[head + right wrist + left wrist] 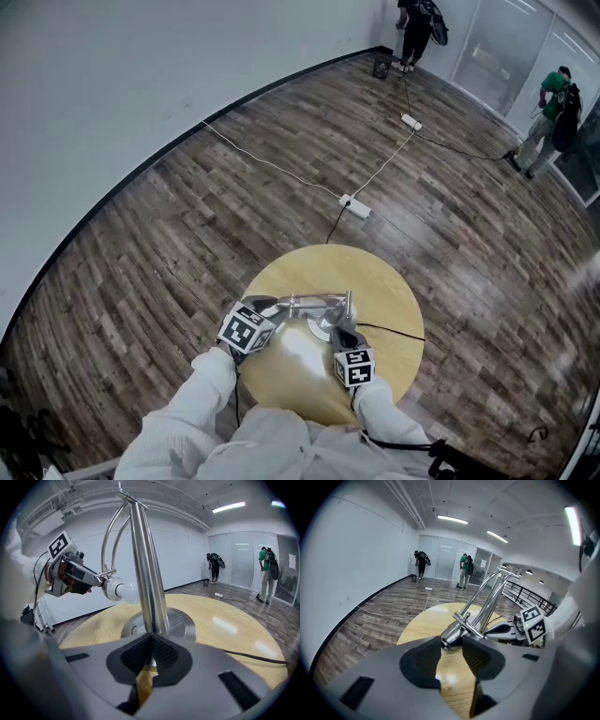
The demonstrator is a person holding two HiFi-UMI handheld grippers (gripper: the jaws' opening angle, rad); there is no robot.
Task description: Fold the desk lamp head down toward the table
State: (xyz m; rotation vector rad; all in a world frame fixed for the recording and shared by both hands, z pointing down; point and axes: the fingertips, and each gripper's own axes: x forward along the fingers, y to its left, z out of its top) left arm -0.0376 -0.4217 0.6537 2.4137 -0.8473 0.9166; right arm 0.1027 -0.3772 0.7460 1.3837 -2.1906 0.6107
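Observation:
A chrome desk lamp stands on the round wooden table (384, 281), its base (322, 328) near the table's middle. Its upright pole (145, 564) rises from the base (183, 623), and a twin-rod arm (490, 597) bends over to the head. The lamp head (452, 638) with a white bulb (123, 590) hangs low to the left of the pole. My left gripper (452, 645) is shut on the back of the head, also seen in the head view (265, 307) and the right gripper view (96, 578). My right gripper (151, 641) is shut on the pole just above the base (345, 330).
The lamp's black cord (389, 328) runs off the table's right side (253, 657). A power strip (356, 206) and white cables lie on the wood floor beyond. Two people (415, 28) (555, 108) stand far off by the glass wall.

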